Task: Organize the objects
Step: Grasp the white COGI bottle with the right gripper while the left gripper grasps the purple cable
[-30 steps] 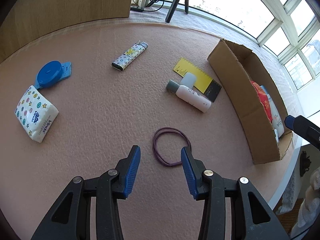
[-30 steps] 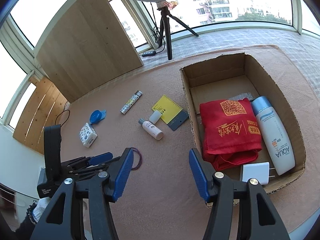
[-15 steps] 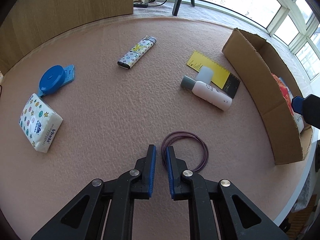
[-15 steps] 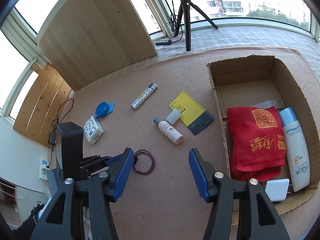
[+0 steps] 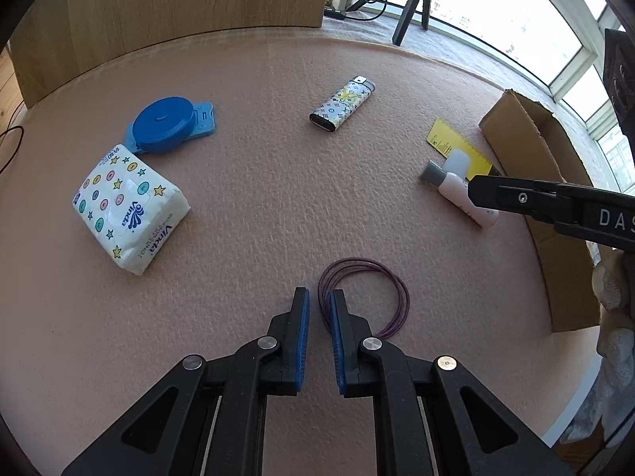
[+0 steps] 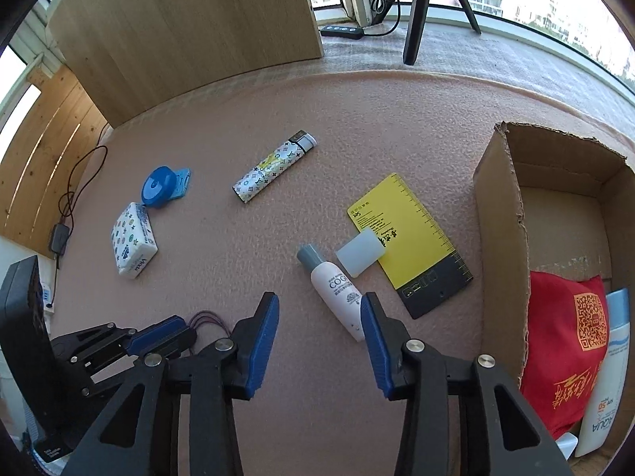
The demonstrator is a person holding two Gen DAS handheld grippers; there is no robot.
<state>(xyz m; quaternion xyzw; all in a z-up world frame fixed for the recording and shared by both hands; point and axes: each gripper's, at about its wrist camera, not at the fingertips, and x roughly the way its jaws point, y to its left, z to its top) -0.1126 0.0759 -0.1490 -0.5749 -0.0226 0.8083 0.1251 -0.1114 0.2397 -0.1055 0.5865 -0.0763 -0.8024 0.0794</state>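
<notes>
Fingers of the left gripper (image 5: 317, 309) stand nearly closed around the near-left arc of the purple hair band (image 5: 365, 297), whose thin strands run through the narrow gap between the blue pads; whether the pads already pinch it cannot be told. Most of the loop lies flat, ahead and to the right of the tips. The right gripper (image 6: 317, 317) hangs wide open and empty, its right finger just beside the white bottle (image 6: 337, 293), whose long axis points diagonally away to the left. The cardboard box (image 6: 500, 238) sits at the right edge of the pink felt mat (image 5: 258, 218), nearer the right gripper. A wooden panel (image 6: 178, 23) and windows close off the far side.
</notes>
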